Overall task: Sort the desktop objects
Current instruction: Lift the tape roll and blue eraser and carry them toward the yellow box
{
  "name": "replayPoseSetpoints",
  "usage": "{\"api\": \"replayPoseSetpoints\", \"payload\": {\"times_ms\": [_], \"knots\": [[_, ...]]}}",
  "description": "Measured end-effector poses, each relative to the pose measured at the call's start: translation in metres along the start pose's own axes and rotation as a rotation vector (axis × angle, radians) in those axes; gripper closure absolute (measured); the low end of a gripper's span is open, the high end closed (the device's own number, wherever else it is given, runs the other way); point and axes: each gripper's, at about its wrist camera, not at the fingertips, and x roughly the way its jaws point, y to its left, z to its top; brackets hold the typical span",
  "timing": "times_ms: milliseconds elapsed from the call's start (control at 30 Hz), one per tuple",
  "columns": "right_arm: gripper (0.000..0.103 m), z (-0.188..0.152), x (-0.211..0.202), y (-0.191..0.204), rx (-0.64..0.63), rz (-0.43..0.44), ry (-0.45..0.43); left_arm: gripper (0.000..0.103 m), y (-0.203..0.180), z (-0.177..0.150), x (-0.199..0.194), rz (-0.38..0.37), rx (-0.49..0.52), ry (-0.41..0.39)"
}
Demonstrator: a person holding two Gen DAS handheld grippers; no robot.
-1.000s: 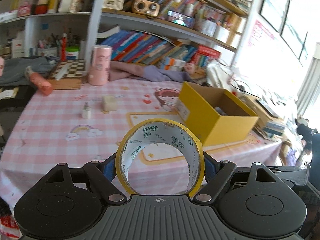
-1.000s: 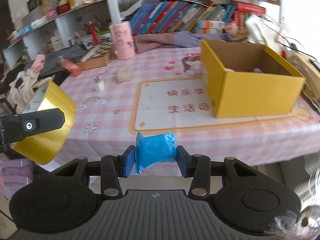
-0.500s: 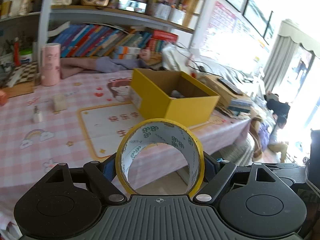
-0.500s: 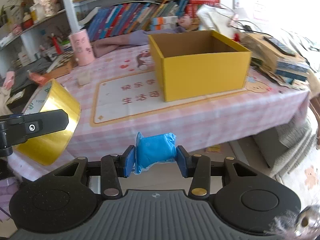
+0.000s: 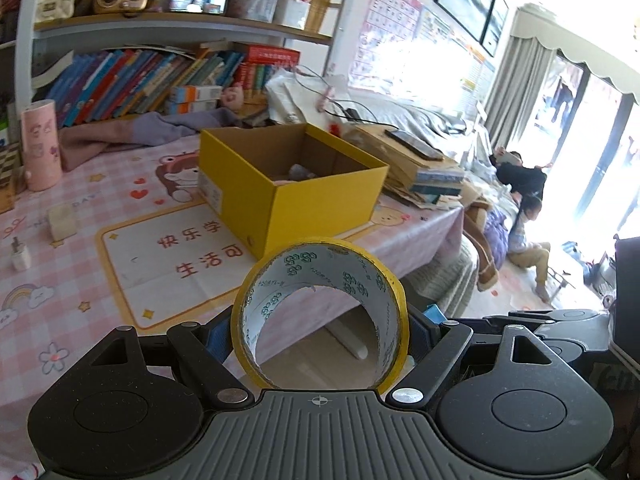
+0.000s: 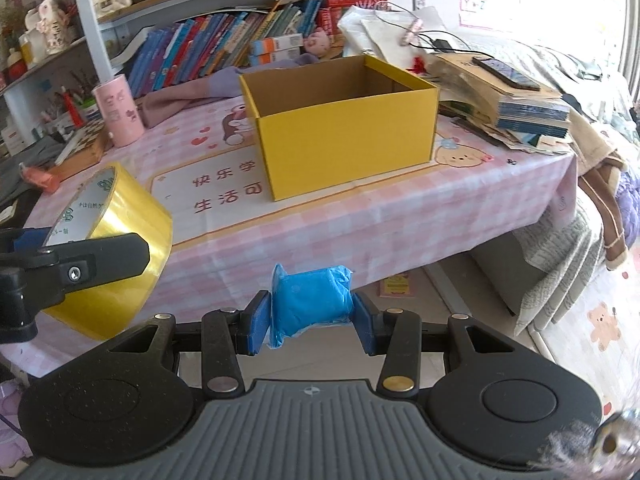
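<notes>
We've got the left gripper point(image 5: 320, 330) spread wide, clamping a glossy yellow tape roll point(image 5: 320, 276), right gripper point(image 6: 311, 312) pinching a crinkly blue packet point(image 6: 310, 304), both short of the cardboard box point(image 6: 344, 128).

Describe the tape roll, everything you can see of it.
The tape roll is a wide ring of glossy yellow tape wound on a white core printed with green logos. It is held off the table, clamped across its width between the left gripper's jaws, its open centre facing the left wrist camera. In the right wrist view it hangs before the table's edge, short of the yellow box.
</notes>
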Motion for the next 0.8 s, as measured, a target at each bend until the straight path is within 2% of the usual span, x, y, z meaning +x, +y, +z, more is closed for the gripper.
{"api": "replayPoseSetpoints", "payload": {"times_ms": [800], "knots": [[0.062,0.031,0.027,-0.033,0.008,0.002,0.006,0.019,-0.012,0.024,0.04,0.003,0.035,0.022]]}}
